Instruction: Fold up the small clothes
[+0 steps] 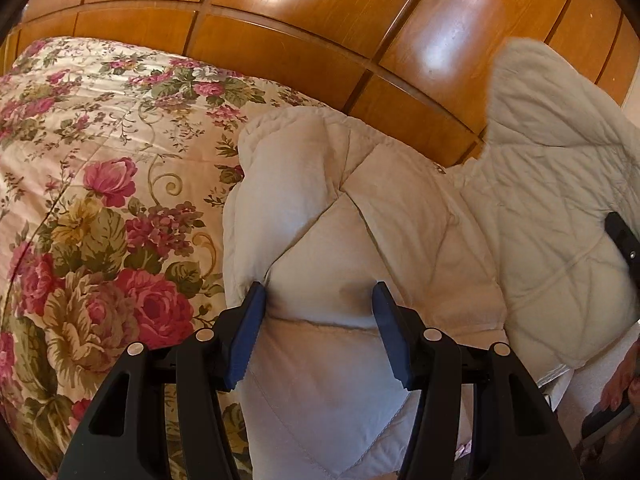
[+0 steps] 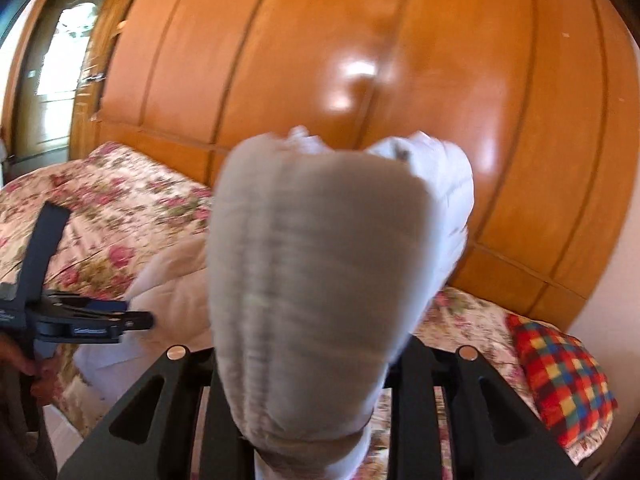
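The left gripper (image 1: 320, 300) points forward over a cream quilted jacket (image 1: 360, 240) lying on the flowered bedspread (image 1: 80, 160). Its blue fingers (image 1: 248, 328) stand wide apart with a puffed panel of the jacket bulging between them; both pads touch the cloth, but whether they pinch it cannot be told.

The right gripper (image 2: 312, 360) holds part of the jacket (image 2: 316, 280) lifted high, and the padded cloth fills the middle of its view and hides the fingers completely, so their spread cannot be seen. That view is blurred. From the left wrist, only a black piece of the right gripper (image 1: 624, 248) shows at the frame's edge.

The wooden wardrobe (image 1: 320, 32) stands close behind the bed. A checked cushion (image 2: 560, 380) lies on the bed's right side, and open bedspread spreads to the jacket's left.
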